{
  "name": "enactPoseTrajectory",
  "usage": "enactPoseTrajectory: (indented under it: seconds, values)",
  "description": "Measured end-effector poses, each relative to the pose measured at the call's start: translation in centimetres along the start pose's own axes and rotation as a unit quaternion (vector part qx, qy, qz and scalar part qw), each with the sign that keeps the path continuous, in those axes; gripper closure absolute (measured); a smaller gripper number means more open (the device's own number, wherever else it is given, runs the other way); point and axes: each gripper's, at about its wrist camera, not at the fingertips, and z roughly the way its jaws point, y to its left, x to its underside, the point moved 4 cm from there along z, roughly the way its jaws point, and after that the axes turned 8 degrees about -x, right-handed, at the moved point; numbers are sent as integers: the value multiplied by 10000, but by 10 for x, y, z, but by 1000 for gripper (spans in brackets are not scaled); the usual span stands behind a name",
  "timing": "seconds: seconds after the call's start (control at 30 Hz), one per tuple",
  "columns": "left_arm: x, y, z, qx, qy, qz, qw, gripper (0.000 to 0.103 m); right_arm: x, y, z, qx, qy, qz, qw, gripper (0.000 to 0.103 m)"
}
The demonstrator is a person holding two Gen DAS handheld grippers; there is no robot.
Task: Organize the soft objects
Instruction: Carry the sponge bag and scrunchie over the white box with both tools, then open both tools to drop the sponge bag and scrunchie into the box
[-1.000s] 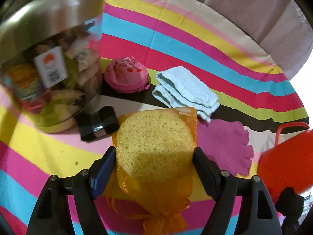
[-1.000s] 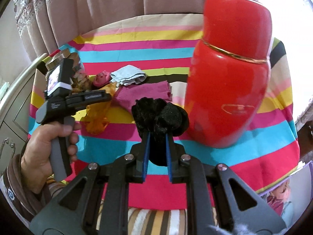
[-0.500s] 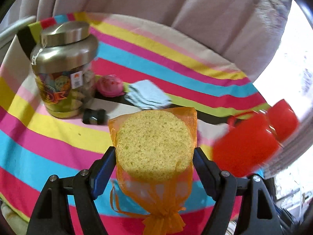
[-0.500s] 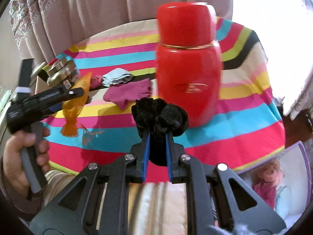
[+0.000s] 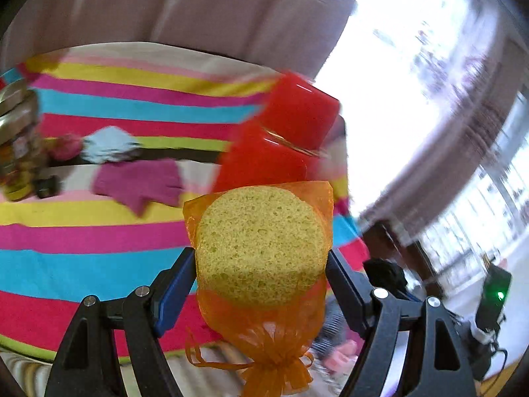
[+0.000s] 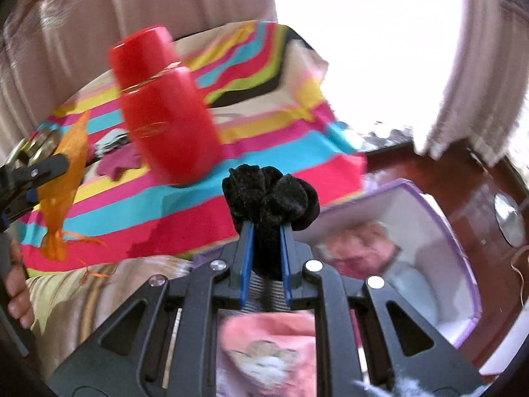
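Over the striped tablecloth (image 5: 99,258), left fingers (image 5: 185,274) clamp a bagged sponge (image 5: 261,241), right fingers (image 6: 246,251) a black scrunchie (image 6: 269,195).

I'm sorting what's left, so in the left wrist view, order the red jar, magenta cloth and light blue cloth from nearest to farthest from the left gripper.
1. Red jar, just behind the gripper.
2. Magenta cloth, left.
3. Light blue cloth, farther back left.

A red lidded jar (image 6: 165,106) with a thin gold band stands on the striped tablecloth (image 5: 82,264) covering the counter. At the cloth's far left edge sits a steel-lidded clear jar (image 5: 16,145) with colourful contents, a small black object (image 5: 46,187) just beside it. Beige curtains (image 5: 182,10) hang behind, beside a bright window (image 6: 363,49).
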Motion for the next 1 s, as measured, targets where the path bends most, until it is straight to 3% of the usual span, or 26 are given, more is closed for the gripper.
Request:
enactPoseTrajectory:
  seconds: [0.3,0.6,0.67,0.73,1.0]
  values:
    - [24,-97,16,577,370,831,9942,24,13,-79,-26,668,-30,530,9964,85]
    - [42,-158,32,1069,658,1275,9839,23,17,-110,-37,1105,-102,736,9911,81]
    - [47,-169,34,1209,749,1349,9806,21,18,-113,-38,1183,-103,753,9901,68]
    - [50,-174,36,1259,858,1417,9781,20,18,-114,-39,1235,-140,778,9892,41]
    - [49,-157,34,1124,899,1348,9804,20,17,-110,-36,1167,-162,746,9902,38]
